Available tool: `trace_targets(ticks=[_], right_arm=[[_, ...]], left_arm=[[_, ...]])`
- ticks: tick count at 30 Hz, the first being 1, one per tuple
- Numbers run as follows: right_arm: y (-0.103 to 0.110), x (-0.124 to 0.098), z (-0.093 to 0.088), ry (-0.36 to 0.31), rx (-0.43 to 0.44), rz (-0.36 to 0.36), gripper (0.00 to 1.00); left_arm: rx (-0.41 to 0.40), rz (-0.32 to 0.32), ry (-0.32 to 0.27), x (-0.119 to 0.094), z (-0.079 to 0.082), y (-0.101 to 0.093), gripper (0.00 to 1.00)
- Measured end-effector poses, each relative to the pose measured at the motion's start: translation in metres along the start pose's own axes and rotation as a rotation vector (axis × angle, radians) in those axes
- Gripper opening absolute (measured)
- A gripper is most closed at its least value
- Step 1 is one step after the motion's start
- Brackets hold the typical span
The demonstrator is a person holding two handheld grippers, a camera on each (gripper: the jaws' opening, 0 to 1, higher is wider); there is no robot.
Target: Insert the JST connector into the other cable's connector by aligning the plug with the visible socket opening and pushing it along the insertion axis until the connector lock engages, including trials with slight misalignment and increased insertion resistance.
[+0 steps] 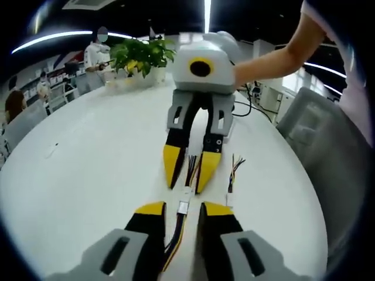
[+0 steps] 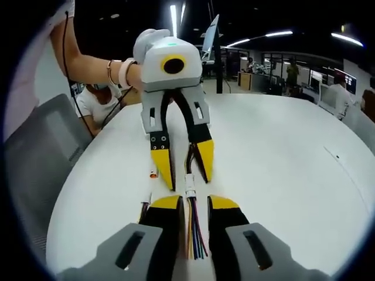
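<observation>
Now mid-insertion: left gripper (image 1: 180, 212) and right gripper (image 2: 193, 205) fingers each clench a multicoloured wire cable; white JST connectors (image 1: 184, 200) meet btwn them, mid white round table (image 1: 88, 175). Next: push straight along axis till lock clicks.

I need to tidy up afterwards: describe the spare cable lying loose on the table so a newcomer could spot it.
On the round white table, look just beside the two facing grippers. The loose multicoloured wire bundle lies flat there, touched by neither gripper, its bare ends fanned out, unlike the held cables.

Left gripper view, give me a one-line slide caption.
Two yellow-tipped grippers, left and right, each grip a wired cable, white connectors meeting between them on a white table.
</observation>
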State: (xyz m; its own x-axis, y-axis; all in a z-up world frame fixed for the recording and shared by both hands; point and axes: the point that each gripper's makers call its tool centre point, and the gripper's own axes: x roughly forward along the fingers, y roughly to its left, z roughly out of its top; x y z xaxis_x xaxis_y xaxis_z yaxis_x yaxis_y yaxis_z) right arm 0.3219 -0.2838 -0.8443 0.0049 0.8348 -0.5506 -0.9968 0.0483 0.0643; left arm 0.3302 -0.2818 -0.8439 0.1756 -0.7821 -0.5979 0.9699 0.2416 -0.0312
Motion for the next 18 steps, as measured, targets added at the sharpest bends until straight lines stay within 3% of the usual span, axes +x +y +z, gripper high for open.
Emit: trace_targets(ticks=[7, 18], right_arm=[[-0.0017, -0.0013, 0.0028, -0.007, 0.026, -0.013, 0.21], [-0.0021, -0.0036, 0.0052, -0.008, 0.025, -0.029, 0.24]], left_arm=[[-0.039, 0.005, 0.009, -0.0015, -0.0007, 0.0, 0.2], [-0.033, 0.022, -0.001, -0.006, 0.0054, 0.0002, 0.2]])
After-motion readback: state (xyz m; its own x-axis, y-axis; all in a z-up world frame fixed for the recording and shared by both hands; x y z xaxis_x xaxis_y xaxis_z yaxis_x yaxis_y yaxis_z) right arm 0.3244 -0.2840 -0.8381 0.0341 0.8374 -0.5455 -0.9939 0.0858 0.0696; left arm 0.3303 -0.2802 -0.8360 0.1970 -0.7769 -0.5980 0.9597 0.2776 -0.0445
